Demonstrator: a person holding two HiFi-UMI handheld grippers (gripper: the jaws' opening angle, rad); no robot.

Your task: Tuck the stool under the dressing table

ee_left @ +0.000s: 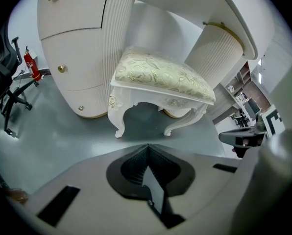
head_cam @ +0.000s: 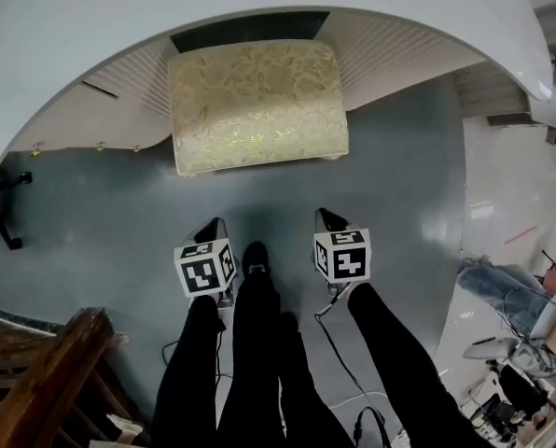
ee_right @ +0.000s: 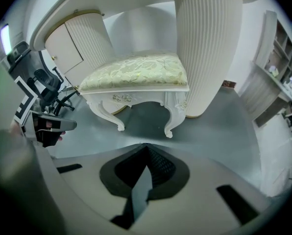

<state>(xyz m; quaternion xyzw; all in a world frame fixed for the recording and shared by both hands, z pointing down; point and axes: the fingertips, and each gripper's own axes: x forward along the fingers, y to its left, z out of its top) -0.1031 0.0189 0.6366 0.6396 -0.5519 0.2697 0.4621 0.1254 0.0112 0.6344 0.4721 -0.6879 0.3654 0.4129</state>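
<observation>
The stool (head_cam: pixel 257 105), white carved legs under a cream-gold cushion, stands on the grey floor with its far end beneath the white curved dressing table (head_cam: pixel 259 3). In the left gripper view the stool (ee_left: pixel 160 77) sits between the table's drawer pedestal (ee_left: pixel 82 48) and its ribbed pedestal (ee_left: pixel 217 50). My left gripper (head_cam: pixel 216 224) and right gripper (head_cam: pixel 327 217) hang side by side short of the stool's near edge, touching nothing. Both are shut and empty, as seen at the left gripper (ee_left: pixel 147 148) and the right gripper (ee_right: pixel 146 148). The stool (ee_right: pixel 136 72) fills the right gripper view's middle.
The person's black-clad legs (head_cam: pixel 259 362) stand just behind the grippers. A dark wooden piece (head_cam: pixel 45 381) is at the lower left. Cables (head_cam: pixel 339 357) trail on the floor. An office chair (ee_left: pixel 6 82) and a red fire extinguisher (ee_left: pixel 32 65) stand left of the table. Clutter (head_cam: pixel 516 297) lies at the right.
</observation>
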